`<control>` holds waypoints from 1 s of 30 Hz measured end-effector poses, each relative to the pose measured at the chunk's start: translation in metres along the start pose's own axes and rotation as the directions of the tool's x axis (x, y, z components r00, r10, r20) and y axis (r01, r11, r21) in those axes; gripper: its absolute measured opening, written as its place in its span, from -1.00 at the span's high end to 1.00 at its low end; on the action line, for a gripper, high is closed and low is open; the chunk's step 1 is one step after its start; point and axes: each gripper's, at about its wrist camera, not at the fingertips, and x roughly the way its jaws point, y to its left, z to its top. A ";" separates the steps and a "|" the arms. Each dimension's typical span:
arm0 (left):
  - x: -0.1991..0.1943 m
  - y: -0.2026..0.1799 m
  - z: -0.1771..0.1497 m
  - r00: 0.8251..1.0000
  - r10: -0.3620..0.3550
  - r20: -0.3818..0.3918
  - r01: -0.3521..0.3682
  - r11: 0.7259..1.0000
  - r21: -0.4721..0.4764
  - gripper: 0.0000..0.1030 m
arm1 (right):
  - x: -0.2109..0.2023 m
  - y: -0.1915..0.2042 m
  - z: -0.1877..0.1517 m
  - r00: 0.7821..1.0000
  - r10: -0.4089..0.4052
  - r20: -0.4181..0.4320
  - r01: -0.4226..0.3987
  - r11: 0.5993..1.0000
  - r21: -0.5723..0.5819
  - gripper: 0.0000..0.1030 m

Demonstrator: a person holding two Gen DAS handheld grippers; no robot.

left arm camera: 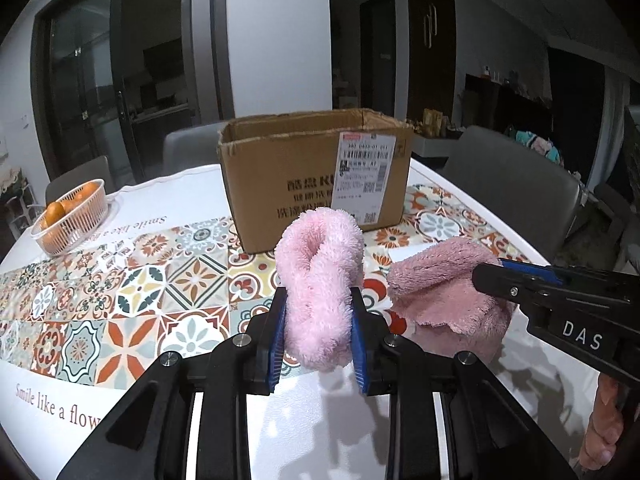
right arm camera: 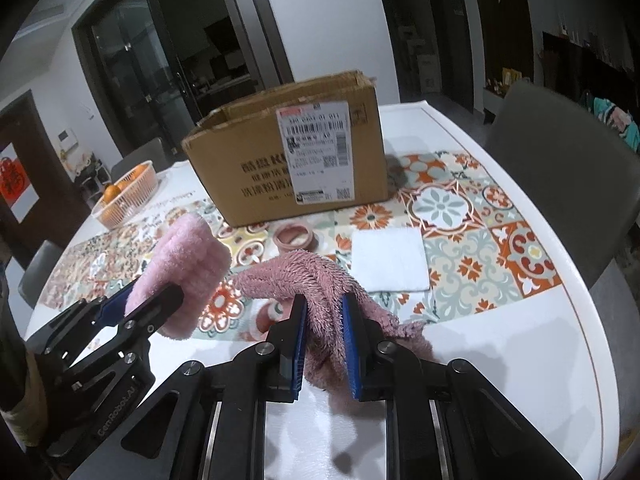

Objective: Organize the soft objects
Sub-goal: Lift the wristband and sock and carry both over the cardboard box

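My left gripper [left arm camera: 319, 312] is shut on a light pink fluffy cloth [left arm camera: 320, 276], rolled up and held above the table; it also shows in the right wrist view [right arm camera: 180, 272]. My right gripper [right arm camera: 324, 320] is shut on a darker pink shaggy cloth [right arm camera: 304, 276], which droops from the jaws; the left wrist view shows it [left arm camera: 440, 292] at the right. An open cardboard box [left arm camera: 316, 172] with a shipping label stands behind both cloths on the table, also in the right wrist view [right arm camera: 292, 160].
A folded white cloth [right arm camera: 388, 260] lies on the patterned table runner [right arm camera: 460, 240]. A small pink pot [right arm camera: 295, 237] sits in front of the box. A basket of oranges [left arm camera: 70, 218] stands at the far left. Grey chairs [right arm camera: 560, 184] surround the white table.
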 end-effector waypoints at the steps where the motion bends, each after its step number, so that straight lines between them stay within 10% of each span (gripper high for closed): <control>1: -0.002 0.000 0.001 1.000 0.002 0.006 -0.002 1.000 -0.002 0.45 | -0.003 0.001 0.001 1.000 0.002 0.008 -0.002 1.000 -0.003 0.64; 30: -0.066 0.020 0.073 0.964 0.059 0.259 -0.046 0.997 -0.057 0.45 | -0.073 0.029 0.064 0.958 0.082 0.275 -0.064 0.995 -0.071 0.64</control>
